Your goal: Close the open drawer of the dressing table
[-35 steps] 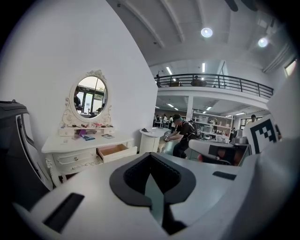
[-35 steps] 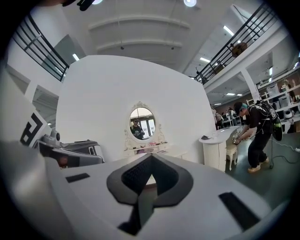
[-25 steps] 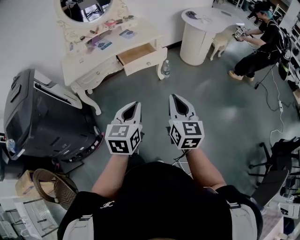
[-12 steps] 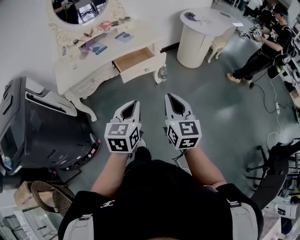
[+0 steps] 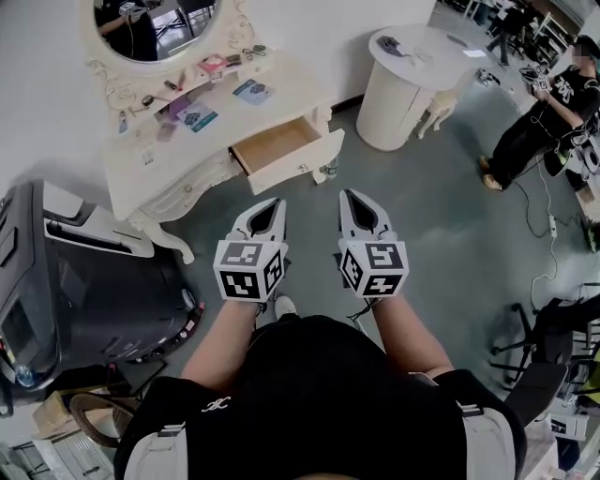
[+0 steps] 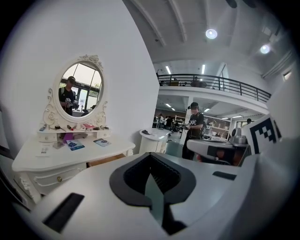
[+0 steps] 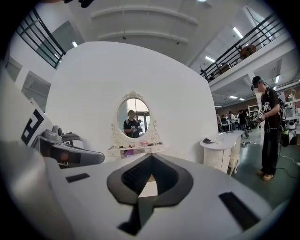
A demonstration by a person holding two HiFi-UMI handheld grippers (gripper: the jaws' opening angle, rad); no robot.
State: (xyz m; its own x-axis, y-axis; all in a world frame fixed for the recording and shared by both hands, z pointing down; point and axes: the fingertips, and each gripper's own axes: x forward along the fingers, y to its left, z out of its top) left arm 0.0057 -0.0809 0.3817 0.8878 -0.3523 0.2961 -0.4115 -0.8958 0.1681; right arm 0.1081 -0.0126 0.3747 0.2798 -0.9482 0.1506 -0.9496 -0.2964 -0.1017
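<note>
**newbie_42:** What are the claws up to?

**deskfan:** Both are clenched on nothing. The left claw (image 5: 274,201) and right claw (image 5: 349,193) each have their tips pressed together. They're held side by side over the grey floor (image 5: 422,216), pointing at the dressing table (image 5: 281,105).

**newbie_42:** And the drawer?

**deskfan:** The drawer (image 5: 286,155) is pulled out at the right end of the table's front, well apart from both claws. Only its bare wooden bottom shows inside. The table top has a couple of blue cards and small bits toward its back edge, under the oval mirror (image 5: 155,23). There's a bottle (image 5: 330,171) on the floor just beside the drawer's right corner, and a round white table (image 5: 412,70) farther right.
</note>
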